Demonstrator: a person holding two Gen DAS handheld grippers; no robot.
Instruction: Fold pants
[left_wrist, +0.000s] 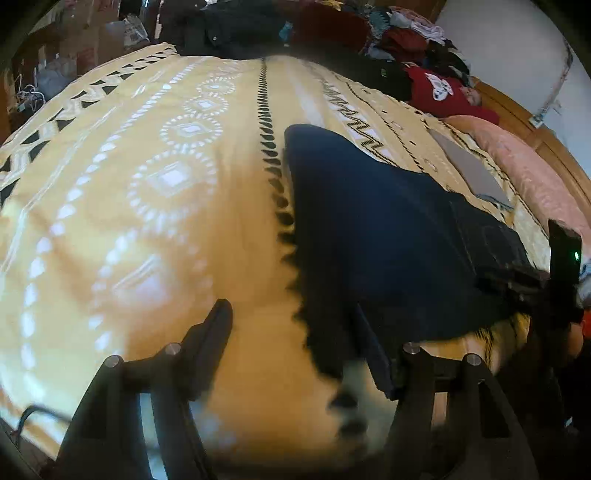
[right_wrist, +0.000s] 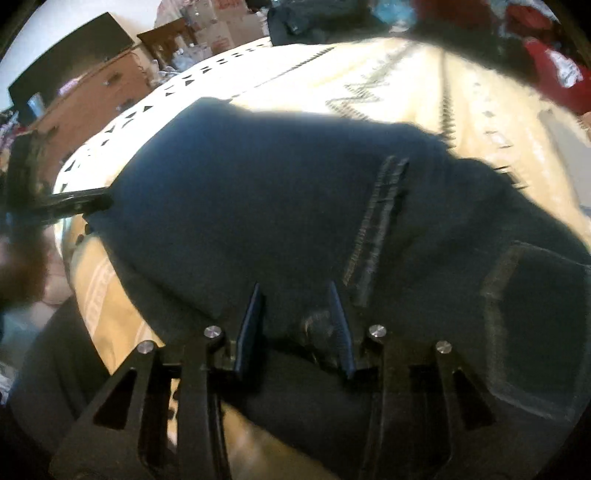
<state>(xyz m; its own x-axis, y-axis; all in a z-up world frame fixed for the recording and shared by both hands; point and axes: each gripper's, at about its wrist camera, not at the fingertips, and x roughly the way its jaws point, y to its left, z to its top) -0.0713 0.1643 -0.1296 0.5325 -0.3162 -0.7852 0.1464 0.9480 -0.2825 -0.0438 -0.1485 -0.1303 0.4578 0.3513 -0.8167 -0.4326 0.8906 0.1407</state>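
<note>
Nearest my right wrist camera, the right gripper (right_wrist: 295, 295) hangs low over the waist end of the pants (right_wrist: 280, 206). Its fingers (right_wrist: 251, 325) stand a little apart with dark denim under and between them, but I cannot see the pads pressing on it, so I take them as not gripping. The back pocket (right_wrist: 532, 332) lies to the right, a stitched seam (right_wrist: 376, 229) just beyond the fingertips.

On my left wrist camera, the left gripper (left_wrist: 291, 310) has its fingers wide apart, empty, over the yellow patterned bedspread (left_wrist: 147, 184). One finger crosses the near left edge of the pants, which lie flat, running from the near right towards the far middle of the bed. A heap of clothes (left_wrist: 388, 40) sits at the far side, well apart.

I judge this as the start of a fold: both grippers are coming in for edges. Next I need each pair of fingers down on a real pinch of cloth, both layers, before lifting.
</note>
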